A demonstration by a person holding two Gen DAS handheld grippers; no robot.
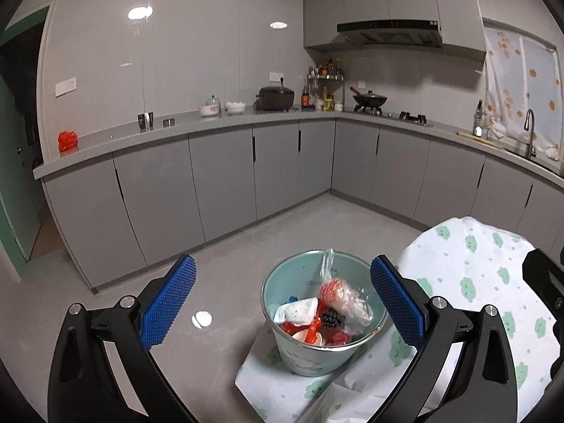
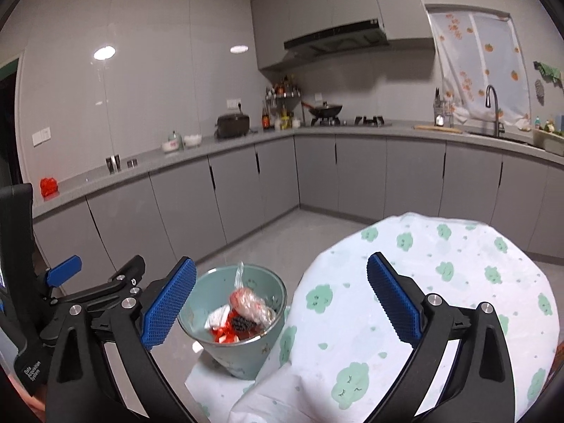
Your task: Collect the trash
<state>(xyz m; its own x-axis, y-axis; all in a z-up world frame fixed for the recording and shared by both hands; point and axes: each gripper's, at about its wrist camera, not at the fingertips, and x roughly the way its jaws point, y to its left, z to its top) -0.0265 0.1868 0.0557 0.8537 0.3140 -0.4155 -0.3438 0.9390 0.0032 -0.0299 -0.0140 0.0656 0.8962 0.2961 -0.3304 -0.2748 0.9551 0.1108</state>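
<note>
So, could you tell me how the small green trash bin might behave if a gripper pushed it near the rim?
The green trash bin narrows toward its base, so a high push would probably tip it rather than slide it. It stands on a loose printed cloth, which may bunch underneath. Its load looks light: a clear plastic bag and a white wrapper, so little weight steadies it.

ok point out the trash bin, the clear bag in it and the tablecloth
trash bin [image 1: 310, 356], left wrist view, outer front wall
clear bag [image 1: 347, 298], left wrist view, bulging middle
tablecloth [image 2: 440, 303], right wrist view, bare top
</note>
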